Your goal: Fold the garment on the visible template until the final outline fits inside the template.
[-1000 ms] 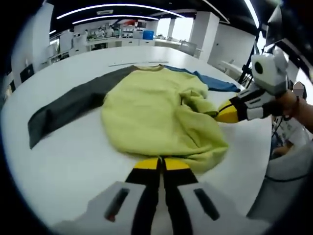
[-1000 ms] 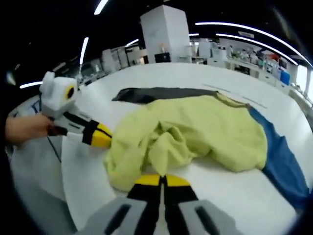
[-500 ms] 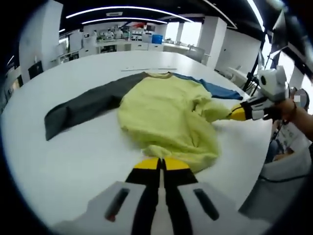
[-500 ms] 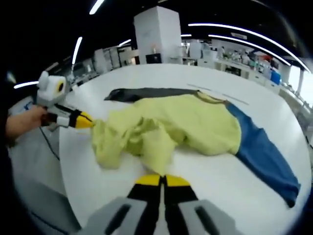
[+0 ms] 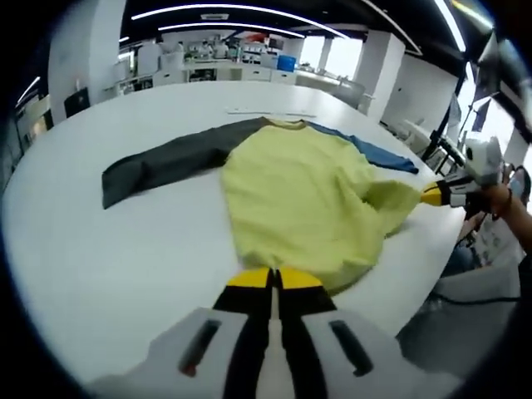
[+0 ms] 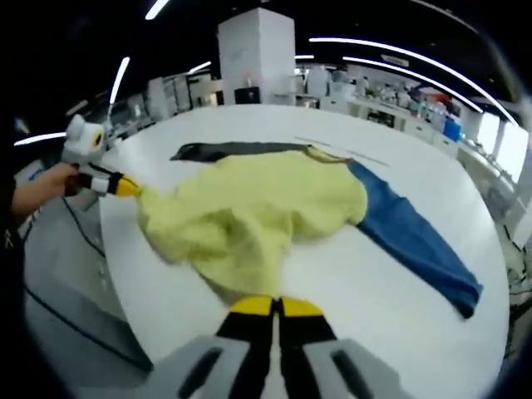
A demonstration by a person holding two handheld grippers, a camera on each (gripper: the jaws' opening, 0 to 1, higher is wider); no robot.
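Observation:
A sweatshirt with a yellow-green body (image 5: 299, 195), a dark grey sleeve (image 5: 166, 162) and a blue sleeve (image 5: 374, 151) lies on the white table (image 5: 108, 266). My left gripper (image 5: 272, 279) is shut on the near hem. My right gripper (image 5: 438, 196) comes in from the right, shut on the hem's other corner and drawing it into a point. In the right gripper view, my right gripper (image 6: 272, 306) grips the yellow hem (image 6: 241, 270). There the left gripper (image 6: 125, 187) holds the far corner. The blue sleeve (image 6: 411, 241) stretches right and the grey sleeve (image 6: 233, 150) lies behind.
A thin line mark (image 5: 270, 111) crosses the table beyond the collar. The table's edge (image 6: 116, 274) runs close beside both grippers, with cables on the floor (image 6: 58, 307) below. A white pillar (image 6: 256, 54) and lab benches stand far behind. A person's hand (image 5: 503, 199) holds the right gripper.
Both grippers have drawn apart along the table edge with the hem. The bunched yellow body has spread out flatter and the hem is now stretched between them.

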